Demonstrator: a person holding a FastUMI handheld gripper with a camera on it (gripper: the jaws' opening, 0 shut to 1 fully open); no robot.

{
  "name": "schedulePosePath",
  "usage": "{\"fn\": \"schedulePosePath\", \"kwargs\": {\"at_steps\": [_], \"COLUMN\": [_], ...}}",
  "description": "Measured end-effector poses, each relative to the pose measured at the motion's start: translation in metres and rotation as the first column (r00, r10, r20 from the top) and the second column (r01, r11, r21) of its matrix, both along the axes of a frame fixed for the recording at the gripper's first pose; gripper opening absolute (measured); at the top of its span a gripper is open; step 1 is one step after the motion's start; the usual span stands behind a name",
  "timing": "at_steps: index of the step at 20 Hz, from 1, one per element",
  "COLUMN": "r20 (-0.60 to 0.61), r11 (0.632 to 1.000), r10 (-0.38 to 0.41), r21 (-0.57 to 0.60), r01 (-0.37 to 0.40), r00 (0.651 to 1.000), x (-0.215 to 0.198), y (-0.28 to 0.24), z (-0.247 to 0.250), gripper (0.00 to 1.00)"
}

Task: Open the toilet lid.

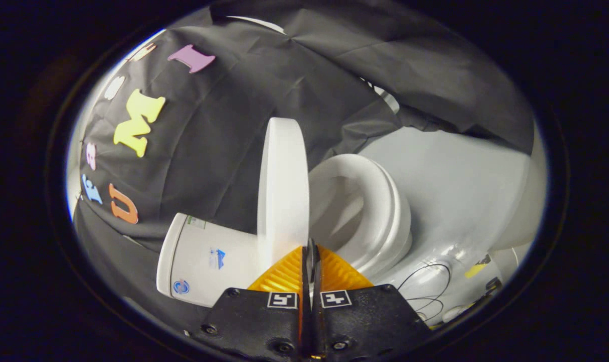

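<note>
Raised nearly upright off the white ceramic toilet seat (364, 211): smooth white plastic toilet lid (283, 186), job almost done, with gripper (312, 251) fingers clenched together, grasping nothing.

This is a staged booth rather than a real bathroom: creased black cloth (264, 100) hangs as the wall behind a white toilet. The toilet's tank (203, 261), raised lid (282, 186) and open seat (369, 216) stand on a pale floor (455, 171) marked with looping drawn lines.
</note>
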State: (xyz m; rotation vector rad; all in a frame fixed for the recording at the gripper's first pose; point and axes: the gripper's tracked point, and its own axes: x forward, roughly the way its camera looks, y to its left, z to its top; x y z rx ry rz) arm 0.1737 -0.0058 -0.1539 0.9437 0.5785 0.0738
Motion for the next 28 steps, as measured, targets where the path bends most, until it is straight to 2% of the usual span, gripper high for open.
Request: {"fn": "schedulePosePath", "kwargs": {"at_steps": [3,8,19,28], "r20": [0.042,0.060,0.094,0.121], "r11": [0.997,0.990,0.967,0.941], "r10": [0.027,0.023,0.055,0.065], "r21": [-0.073,-0.142,-0.252,-0.337], "r01": [-0.024,-0.014,-0.030,-0.021], "r00": [0.999,0.998,0.994,0.991], "x": [-0.003,-0.007,-0.012,-0.012], "y": [0.009,0.024,0.045,0.050], "z": [0.024,0.046,0.073,0.077], "gripper": [0.04,0.04,0.04,0.04]}}
